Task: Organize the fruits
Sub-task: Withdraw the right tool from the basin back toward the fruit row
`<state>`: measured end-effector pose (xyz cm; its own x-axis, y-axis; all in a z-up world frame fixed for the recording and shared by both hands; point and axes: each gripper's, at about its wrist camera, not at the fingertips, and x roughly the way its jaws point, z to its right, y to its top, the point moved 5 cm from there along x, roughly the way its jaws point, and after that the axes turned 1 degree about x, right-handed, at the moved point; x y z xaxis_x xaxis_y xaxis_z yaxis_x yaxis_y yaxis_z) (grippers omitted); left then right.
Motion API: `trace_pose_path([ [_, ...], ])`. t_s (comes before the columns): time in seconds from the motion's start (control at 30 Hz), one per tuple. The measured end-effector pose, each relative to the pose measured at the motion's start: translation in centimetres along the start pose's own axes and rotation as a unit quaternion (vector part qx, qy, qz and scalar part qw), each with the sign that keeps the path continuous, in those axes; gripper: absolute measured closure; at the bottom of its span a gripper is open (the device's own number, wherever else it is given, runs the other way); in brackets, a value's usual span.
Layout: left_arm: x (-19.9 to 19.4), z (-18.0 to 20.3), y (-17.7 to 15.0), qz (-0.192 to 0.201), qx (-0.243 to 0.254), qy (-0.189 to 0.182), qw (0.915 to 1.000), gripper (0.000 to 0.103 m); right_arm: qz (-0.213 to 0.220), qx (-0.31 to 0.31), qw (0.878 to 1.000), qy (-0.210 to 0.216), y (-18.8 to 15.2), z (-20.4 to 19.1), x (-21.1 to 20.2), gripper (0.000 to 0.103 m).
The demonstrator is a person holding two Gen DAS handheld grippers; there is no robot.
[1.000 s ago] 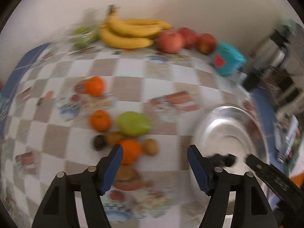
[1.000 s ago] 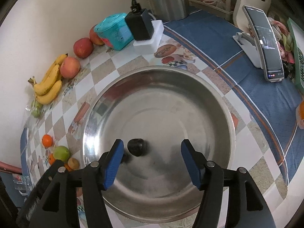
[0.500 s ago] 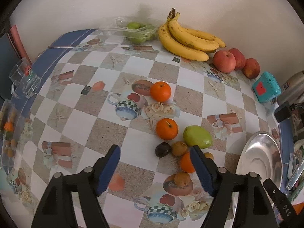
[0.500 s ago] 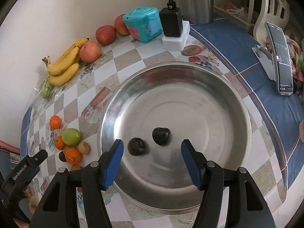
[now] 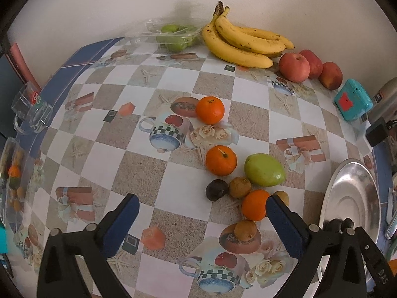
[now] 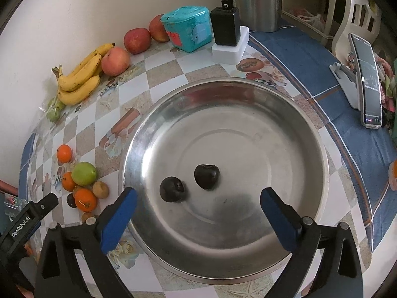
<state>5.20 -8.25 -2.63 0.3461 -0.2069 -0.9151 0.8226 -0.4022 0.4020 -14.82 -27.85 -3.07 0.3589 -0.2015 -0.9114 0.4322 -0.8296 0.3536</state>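
My left gripper (image 5: 202, 219) is open and empty above the checked tablecloth. Just beyond it lie a dark plum (image 5: 216, 190), three oranges (image 5: 220, 160), a green fruit (image 5: 264, 170) and small brown fruits (image 5: 239, 187). My right gripper (image 6: 198, 216) is open and empty over the near rim of a steel bowl (image 6: 285, 114). Two dark plums (image 6: 172, 189) (image 6: 206, 176) lie in the bowl. Bananas (image 5: 244, 44) and red apples (image 5: 294, 67) sit by the wall.
A teal box (image 6: 189, 31), a black charger on a white block (image 6: 227, 34) and a metal kettle (image 6: 258, 2) stand behind the bowl. A phone on a stand (image 6: 367, 82) is at the right. A glass mug (image 5: 31, 109) and bagged green fruit (image 5: 173, 37) sit far left.
My left gripper swung left away from the bowl and pulled back from the fruit pile. A second plum now lies in the bowl, and my right gripper has drawn back.
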Motion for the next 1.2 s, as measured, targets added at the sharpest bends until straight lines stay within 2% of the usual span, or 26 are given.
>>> trace_pose_path([
  [0.13, -0.3, 0.1, 0.0, 0.006, 0.019, 0.003, 0.9998, 0.000, -0.005, -0.006, 1.000, -0.002, -0.2, -0.2, 0.3, 0.004],
  [0.3, -1.0, -0.5, 0.0, 0.021, 0.055, 0.034, 0.9977, 0.000, -0.006, -0.010, 1.000, 0.000, -0.4, -0.4, 0.3, 0.004],
  [0.43, -1.5, -1.7, 0.2, 0.031, 0.061, 0.053, 0.9963, 0.000, -0.007, -0.021, 1.000, 0.003, -0.5, -1.0, 0.3, 0.004],
  [0.93, -1.8, -6.6, 1.0, 0.029, -0.029, 0.058, 0.9975, 0.000, 0.013, -0.097, 0.995, 0.037, -1.9, -6.8, -0.4, 0.004],
  [1.2, -0.4, -6.7, 0.8, 0.004, -0.047, 0.034, 0.9983, 0.000, -0.003, -0.121, 0.991, 0.048, -2.8, -10.1, 0.6, 0.004],
])
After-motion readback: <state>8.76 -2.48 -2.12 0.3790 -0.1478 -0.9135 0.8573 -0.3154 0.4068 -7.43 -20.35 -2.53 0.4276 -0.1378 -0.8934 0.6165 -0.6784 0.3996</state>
